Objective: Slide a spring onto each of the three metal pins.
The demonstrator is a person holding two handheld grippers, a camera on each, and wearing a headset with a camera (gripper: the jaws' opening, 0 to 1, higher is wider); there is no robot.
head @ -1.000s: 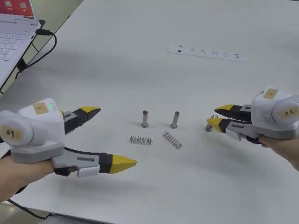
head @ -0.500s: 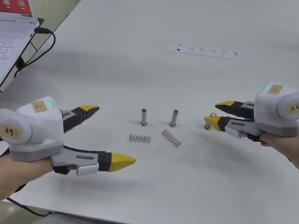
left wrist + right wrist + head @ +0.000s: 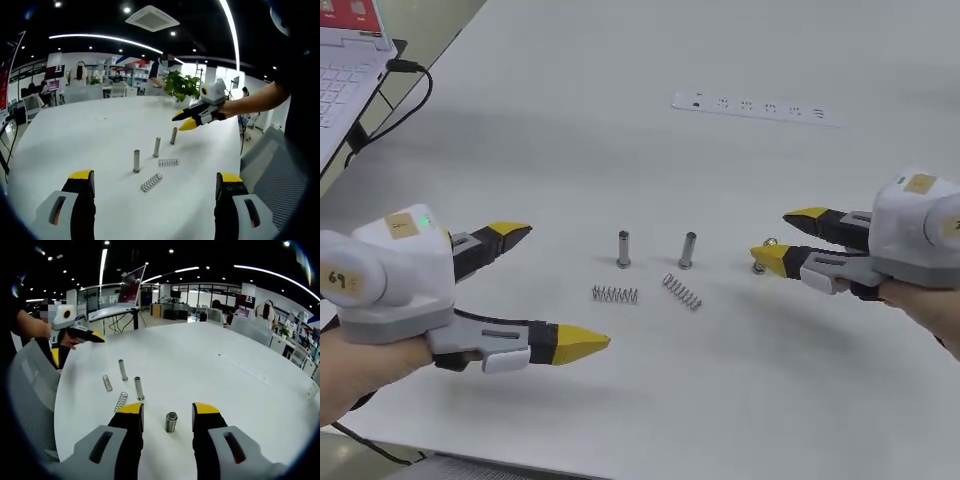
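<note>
Yellow-tipped right gripper point(image 3: 788, 237): jaws apart and clamped on nothing; they straddle the spring-covered pin point(image 3: 171, 422), and the right gripper view shows a gap on either side of it.
Spring-covered pin: stands upright on the white surface point(image 3: 570, 150) with coils round it from base to top. In the head view the near jaw tip hides most of it, and only its top peeks out.
Right hand point(image 3: 920, 310): holds the white body from beneath and is cut off by the right edge. The gripper points left, roughly level and low over the surface.
Left gripper point(image 3: 552, 287): jaws wide apart and empty, pointing right, at the near left and well apart from the pins.
Left hand point(image 3: 360, 370): under the body, cut off at the near-left edge.
Bare pins point(image 3: 623, 248) point(image 3: 687, 250): two, upright, side by side in the middle of the surface.
Loose springs point(image 3: 614, 294) point(image 3: 681, 292): lie flat just on the near side of the bare pins. The right one is skewed, and whether it touches its pin is too fine to tell.
Power strip point(image 3: 755, 108): far side, lying flat.
Laptop point(image 3: 345, 70): far left, cropped by the frame, with a dark cable point(image 3: 405, 95) beside it.
</note>
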